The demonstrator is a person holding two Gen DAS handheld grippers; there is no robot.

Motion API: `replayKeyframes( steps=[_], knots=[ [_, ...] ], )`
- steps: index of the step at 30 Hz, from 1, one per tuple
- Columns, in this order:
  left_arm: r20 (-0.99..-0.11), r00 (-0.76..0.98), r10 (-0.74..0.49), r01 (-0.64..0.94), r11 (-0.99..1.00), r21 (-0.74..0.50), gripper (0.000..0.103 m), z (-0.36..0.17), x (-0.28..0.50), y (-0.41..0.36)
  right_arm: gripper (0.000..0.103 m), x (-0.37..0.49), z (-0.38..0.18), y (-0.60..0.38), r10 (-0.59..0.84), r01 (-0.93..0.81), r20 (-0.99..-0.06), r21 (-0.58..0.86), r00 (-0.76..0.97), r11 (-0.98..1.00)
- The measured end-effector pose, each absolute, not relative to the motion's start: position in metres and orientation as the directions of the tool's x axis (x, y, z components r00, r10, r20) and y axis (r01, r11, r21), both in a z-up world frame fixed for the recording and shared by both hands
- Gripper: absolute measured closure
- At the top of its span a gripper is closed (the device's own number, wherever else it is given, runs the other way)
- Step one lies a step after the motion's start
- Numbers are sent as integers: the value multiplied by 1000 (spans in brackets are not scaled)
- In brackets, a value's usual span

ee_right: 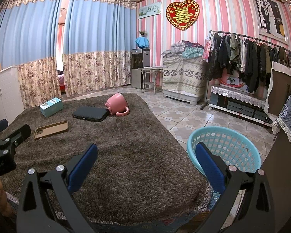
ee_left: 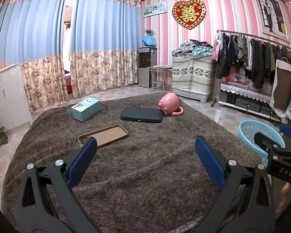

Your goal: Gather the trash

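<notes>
The phone case (ee_left: 103, 136) lies flat on the brown rug (ee_left: 145, 165), nearer you than the black pouch (ee_left: 141, 115), which sits beyond it and touches the tipped pink mug (ee_left: 169, 103). Your left gripper (ee_left: 145, 155) is the closer one: the case sits just ahead of its left fingertip, long axis running left to right across your reach. Both sets of jaws stand wide and empty. Your right gripper (ee_right: 145, 157) hangs beside the blue basket (ee_right: 223, 132), right of the case and off the rug's edge.
</notes>
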State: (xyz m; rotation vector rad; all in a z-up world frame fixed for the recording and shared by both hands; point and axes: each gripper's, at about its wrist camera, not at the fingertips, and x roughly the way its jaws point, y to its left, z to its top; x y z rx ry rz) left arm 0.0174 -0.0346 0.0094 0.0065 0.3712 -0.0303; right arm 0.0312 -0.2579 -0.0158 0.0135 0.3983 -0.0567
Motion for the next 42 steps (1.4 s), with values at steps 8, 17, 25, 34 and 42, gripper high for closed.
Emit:
replayKeyframes(
  steps=[8, 17, 25, 34, 42],
  knots=[
    [-360, 933, -27, 29, 1000, 0, 5, 9, 17, -37, 4, 31, -15, -258, -53, 58, -387, 2, 921, 998],
    [-359, 933, -27, 30, 1000, 2, 5, 9, 17, -36, 4, 31, -16, -258, -52, 57, -387, 2, 921, 998],
    [-360, 933, -27, 30, 1000, 2, 5, 9, 17, -36, 4, 31, -16, -258, -52, 57, -386, 2, 921, 998],
    [-357, 934, -26, 29, 1000, 3, 5, 9, 17, -36, 4, 31, -16, -259, -52, 58, -386, 1, 921, 998],
    [-356, 934, -24, 26, 1000, 1, 5, 10, 18, -35, 4, 31, -16, -258, -52, 57, -385, 1, 922, 998]
  ],
)
